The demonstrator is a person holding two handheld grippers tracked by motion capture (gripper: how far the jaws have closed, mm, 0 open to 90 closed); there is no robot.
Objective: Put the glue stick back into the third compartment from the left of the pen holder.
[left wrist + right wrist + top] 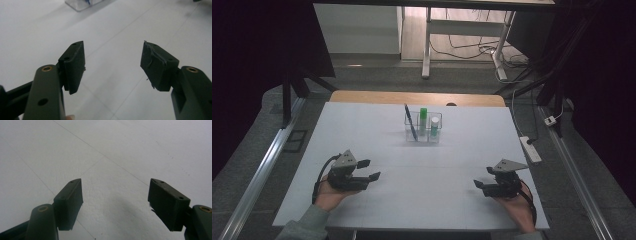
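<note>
Both grippers low near table's near edge, nothing held. Left gripper jaws apart, empty; right gripper same. Clear organizer with pen and 2 tubes near far edge, centre. Step looks like approach; next: reach forward, line jaws on pen.

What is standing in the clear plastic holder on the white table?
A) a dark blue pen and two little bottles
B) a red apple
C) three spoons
A: the clear plastic holder has a dark blue pen, a green bottle and a white-capped bottle standing in it.
</note>
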